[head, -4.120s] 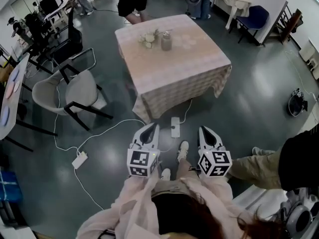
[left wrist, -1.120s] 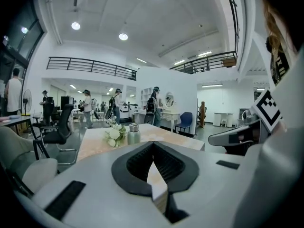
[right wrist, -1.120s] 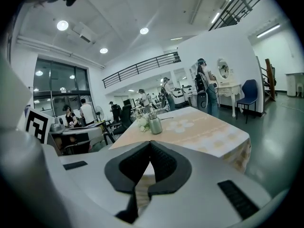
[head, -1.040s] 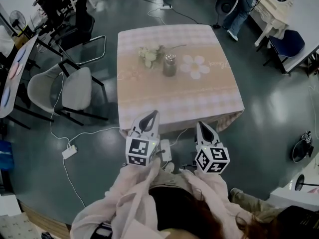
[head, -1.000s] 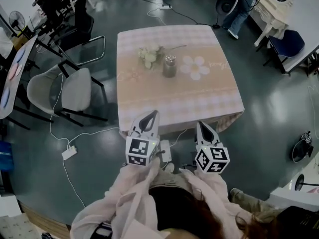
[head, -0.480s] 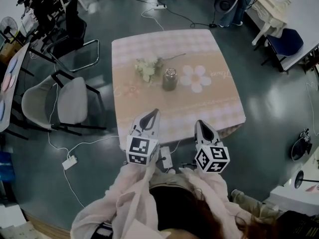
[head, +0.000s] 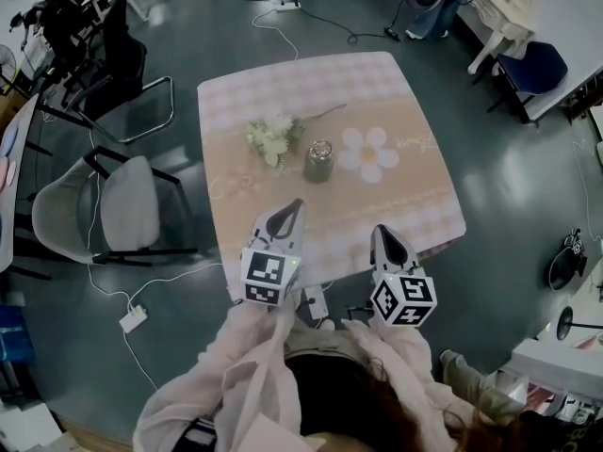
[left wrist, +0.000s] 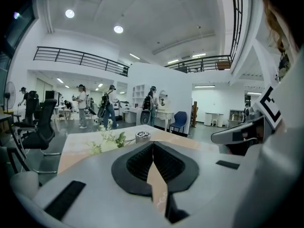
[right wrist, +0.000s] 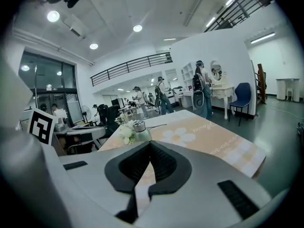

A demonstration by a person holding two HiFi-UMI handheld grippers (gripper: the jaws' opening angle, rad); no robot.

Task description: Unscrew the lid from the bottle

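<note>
Bottle (head: 318, 163) faces closed left gripper (left wrist: 153, 145), right gripper (right wrist: 150, 145); only gripper views show balcony railing (left wrist: 80, 58).

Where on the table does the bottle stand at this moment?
In the head view the bottle stands near the middle of the table, between the flowers at left and the printed daisy at right.

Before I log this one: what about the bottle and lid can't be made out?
Head view: bottle and lid too small to judge the lid's seating or the contents.
Left gripper view: the shut left gripper hides the bottle's body; only its top shows.
Right gripper view: the right gripper hides the bottle's base.
</note>
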